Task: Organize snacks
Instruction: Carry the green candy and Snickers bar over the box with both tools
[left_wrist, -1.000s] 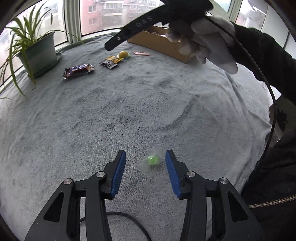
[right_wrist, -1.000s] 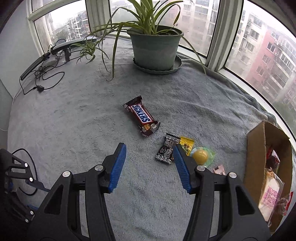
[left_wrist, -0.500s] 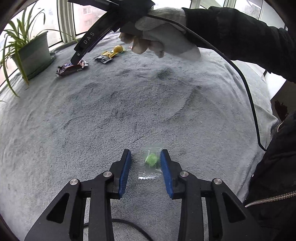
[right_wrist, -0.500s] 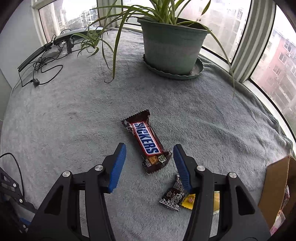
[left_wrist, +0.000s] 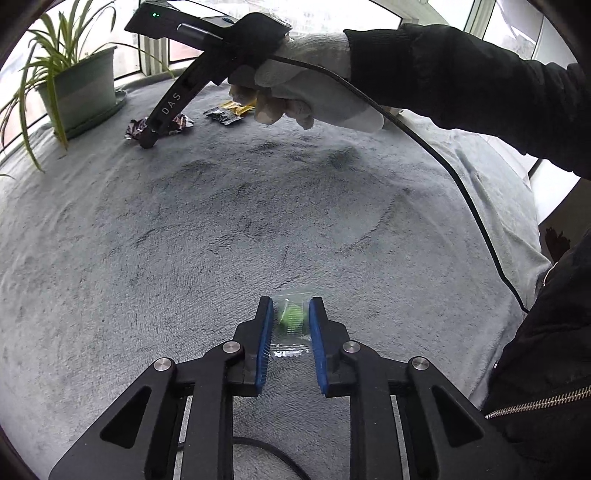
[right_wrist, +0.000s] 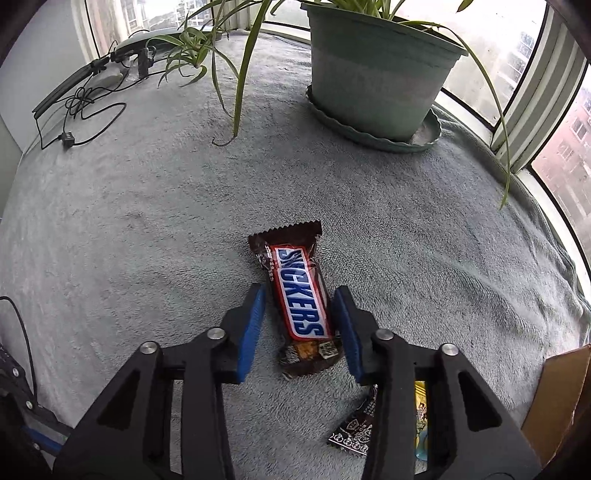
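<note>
My right gripper (right_wrist: 300, 314), marked "DAS" on its arm in the left view, now straddles the Snickers bar (right_wrist: 297, 295) at frame centre, jaws open, narrower than before. My left gripper (left_wrist: 291, 321) has closed onto the green candy (left_wrist: 291, 317), low in frame.

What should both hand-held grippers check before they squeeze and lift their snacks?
1. Green candy between the left hand-held gripper fingers: ok.
2. Left fingers touching the wrapper on both sides: cannot tell; they look very close.
3. Snickers between the right hand-held gripper fingers: ok.
4. Right grip closed on the bar: not ok, gaps on both sides.
5. Dark packet clear of the right fingers: ok, it lies behind them.
6. Box within reach: cannot tell, only its edge shows.
</note>
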